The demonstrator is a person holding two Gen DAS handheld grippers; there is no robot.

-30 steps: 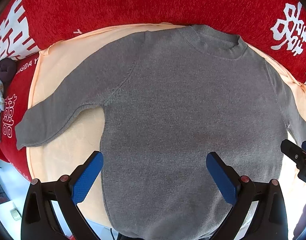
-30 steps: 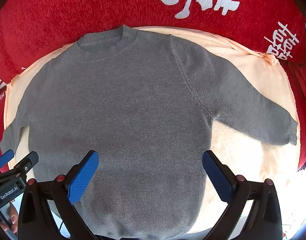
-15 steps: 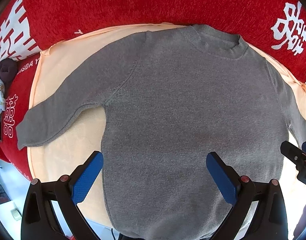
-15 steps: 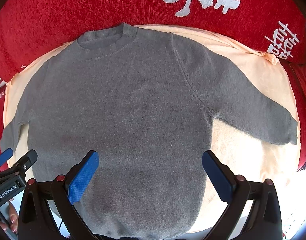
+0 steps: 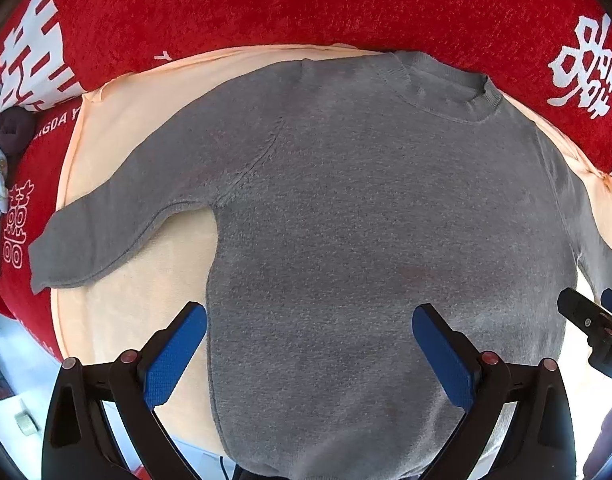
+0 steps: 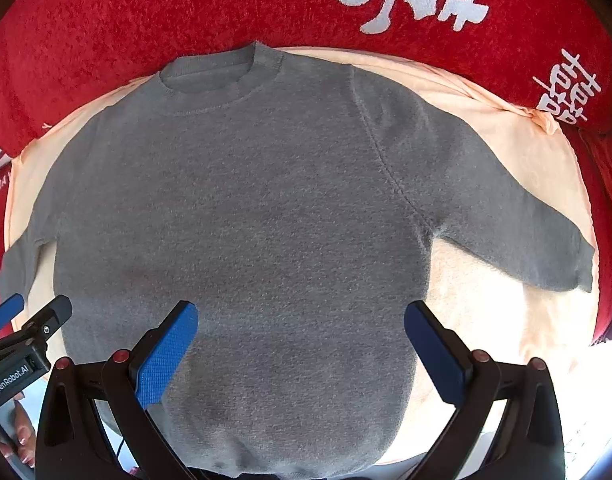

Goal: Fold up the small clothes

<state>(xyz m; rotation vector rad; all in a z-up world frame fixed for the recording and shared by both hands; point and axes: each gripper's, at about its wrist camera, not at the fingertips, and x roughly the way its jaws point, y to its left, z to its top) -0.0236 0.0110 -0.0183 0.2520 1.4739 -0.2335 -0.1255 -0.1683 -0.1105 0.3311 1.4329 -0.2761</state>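
Almost nothing has changed over the last second: the grey knitted long-sleeved sweater [image 5: 369, 216] lies in the same spot, spread flat and face up on the pale peach fleece cloth [image 5: 118, 300], with its ribbed round collar [image 5: 445, 88] at the far edge against the red plush blanket with white characters [image 5: 266, 4]. Both sleeves are still stretched out to the sides, the left sleeve [image 5: 118, 216] reaching toward the left edge of the cloth and the right sleeve [image 6: 517, 220] ending near the right edge. The left gripper [image 5: 307, 348] and the right gripper [image 6: 300, 346] have kept their stations above the near hem, each with its blue-padded fingers [image 5: 174, 356] spread wide and holding nothing; the views have only crept a shade, so the hands are hovering rather than working. From the right wrist view the left gripper shows at the near left, just off the sweater's side. My reading is that the laying-out is finished and no fold has begun: the garment is smooth and squared, ready for a first fold, most likely a sleeve or a side brought in over the body, which calls for a pinch at a cuff or hem edge.
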